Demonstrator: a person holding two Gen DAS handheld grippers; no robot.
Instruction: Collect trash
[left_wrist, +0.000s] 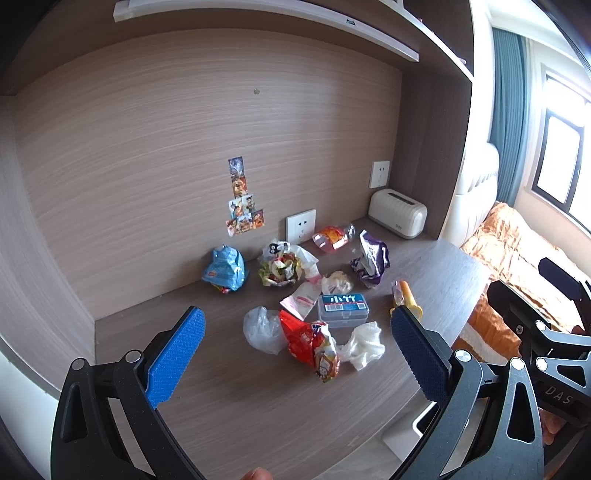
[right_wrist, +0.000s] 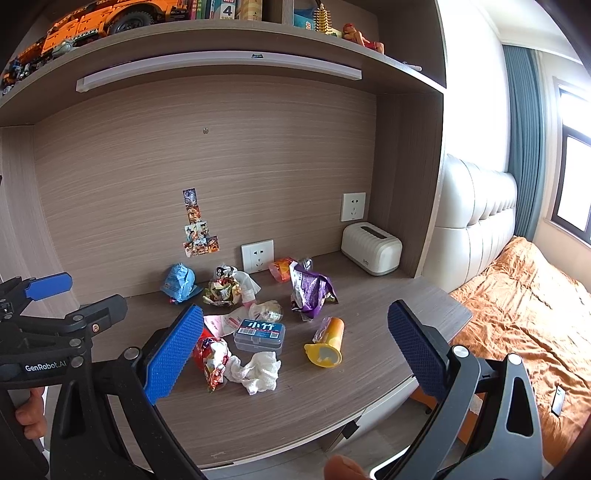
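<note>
Open desk in front, clutter at the back

My near wood-grain desk surface (right_wrist: 280, 417) lies bare; crumpled white tissue (right_wrist: 255, 371), clear plastic box with blue label (right_wrist: 259, 335) and fallen yellow tube (right_wrist: 327, 343) block the middle.

A wood-grain desk (right_wrist: 303, 413) sits in an alcove with a matching back panel (right_wrist: 207, 166). A cream toaster-shaped box (right_wrist: 371, 248) stands in the desk's far right corner. Two white wall sockets show: one low on the back panel (right_wrist: 257, 256), one higher up, just above the cream box (right_wrist: 353, 206). A column of colourful stickers (right_wrist: 197, 225) is stuck to the panel. A white light bar (right_wrist: 218, 66) runs beneath the upper shelf (right_wrist: 221, 35), which carries an orange toy truck (right_wrist: 110, 18), books and figurines. Right of the desk are a bed with an orange cover (right_wrist: 524, 310), a padded cream headboard (right_wrist: 476, 206), a blue-grey curtain (right_wrist: 524, 147) and a window (right_wrist: 572, 177).
</note>
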